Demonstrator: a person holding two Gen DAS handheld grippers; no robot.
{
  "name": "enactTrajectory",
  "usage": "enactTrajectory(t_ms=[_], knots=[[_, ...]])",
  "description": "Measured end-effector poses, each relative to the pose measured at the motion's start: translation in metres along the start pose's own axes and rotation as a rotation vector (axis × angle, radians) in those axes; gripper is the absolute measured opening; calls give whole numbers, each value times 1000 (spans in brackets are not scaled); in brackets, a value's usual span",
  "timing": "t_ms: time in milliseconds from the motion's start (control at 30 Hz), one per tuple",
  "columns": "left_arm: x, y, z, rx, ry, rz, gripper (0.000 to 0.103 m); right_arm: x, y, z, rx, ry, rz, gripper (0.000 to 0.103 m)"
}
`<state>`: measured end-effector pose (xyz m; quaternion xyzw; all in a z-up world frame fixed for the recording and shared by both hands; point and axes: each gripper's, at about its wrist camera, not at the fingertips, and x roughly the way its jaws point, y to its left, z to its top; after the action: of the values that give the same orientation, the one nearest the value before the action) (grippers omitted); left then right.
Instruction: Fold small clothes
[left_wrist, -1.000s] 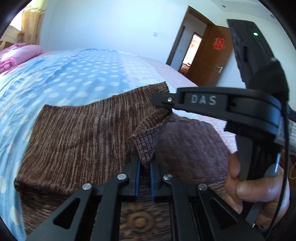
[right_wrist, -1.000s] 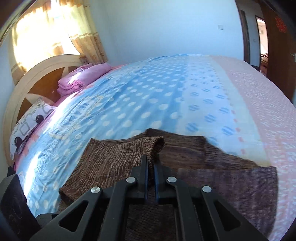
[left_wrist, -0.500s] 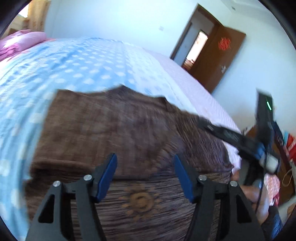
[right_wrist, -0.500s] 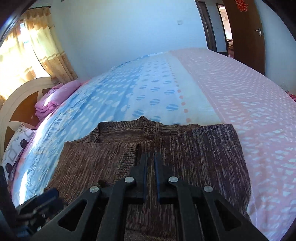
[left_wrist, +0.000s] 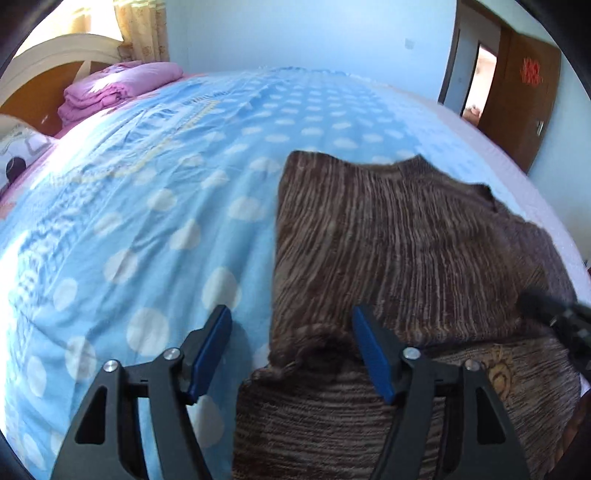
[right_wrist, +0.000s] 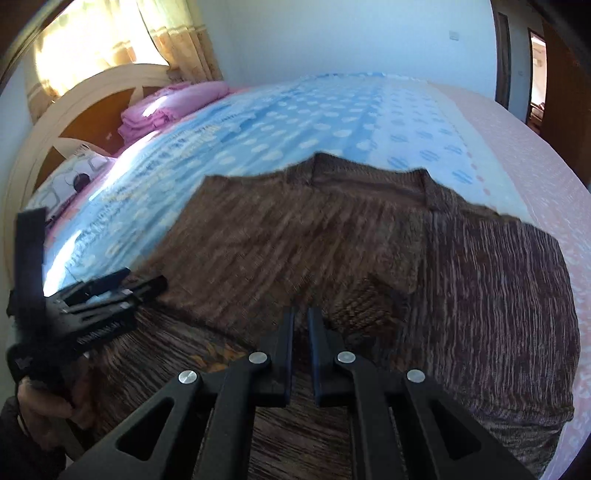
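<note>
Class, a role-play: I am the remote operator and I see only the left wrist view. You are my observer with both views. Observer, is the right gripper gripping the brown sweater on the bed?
Observer: No. The right gripper is shut above the sweater, and no cloth shows between its fingers.
Operator: Where is that side's sleeve cuff?
Observer: The cuff lies folded in on the sweater's middle, just right of those fingertips.
Operator: And the sweater's right side?
Observer: It lies flat, with its near right corner on the pink part of the bedspread.
</note>
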<state>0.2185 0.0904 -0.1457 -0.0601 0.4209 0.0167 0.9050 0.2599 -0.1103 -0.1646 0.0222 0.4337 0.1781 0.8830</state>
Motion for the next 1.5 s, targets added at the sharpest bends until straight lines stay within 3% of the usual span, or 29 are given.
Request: enactTrajectory(t_ms=[167, 267, 433, 467, 500, 567, 600, 667, 733, 900, 1100, 1300, 1500], knots=[[3, 3, -3, -13, -9, -16, 77, -22, -28, -36, 92, 11, -2, 8], [3, -1, -3, -16, -21, -13, 78, -39, -30, -37, 106, -1, -47, 8], [2, 1, -4, -32, -27, -28, 82, -62, -14, -4, 94, -166, -43, 9], [3, 0, -4, -28, -28, -25, 83, -56, -10, 3, 79, -169, -56, 19], [3, 0, -4, -26, -28, -22, 83, -47, -6, 7, 66, -163, -73, 37], [3, 0, -4, -24, -30, -22, 84, -20, -1, 6, 33, -101, -145, 52], [3, 1, -4, -27, -31, -26, 84, 2, -3, 0, 24, -7, -183, 52], [3, 3, -5, -32, -35, -36, 84, 3, -7, -13, 35, -64, -163, 56], [4, 3, -5, -31, -36, -36, 85, -2, -11, -14, 49, -41, -130, 57], [5, 3, -4, -29, -37, -50, 87, -48, -17, -32, 98, -89, -112, 57], [-12, 20, -9, -72, -51, -170, 89, -132, -30, -73, 123, -208, -189, 57], [-73, 59, -29, -29, -110, -244, 89, -212, -52, -114, 123, -251, -261, 57], [-144, 100, -60, 43, -122, -404, 89, -257, -60, -153, 154, -239, -224, 57]])
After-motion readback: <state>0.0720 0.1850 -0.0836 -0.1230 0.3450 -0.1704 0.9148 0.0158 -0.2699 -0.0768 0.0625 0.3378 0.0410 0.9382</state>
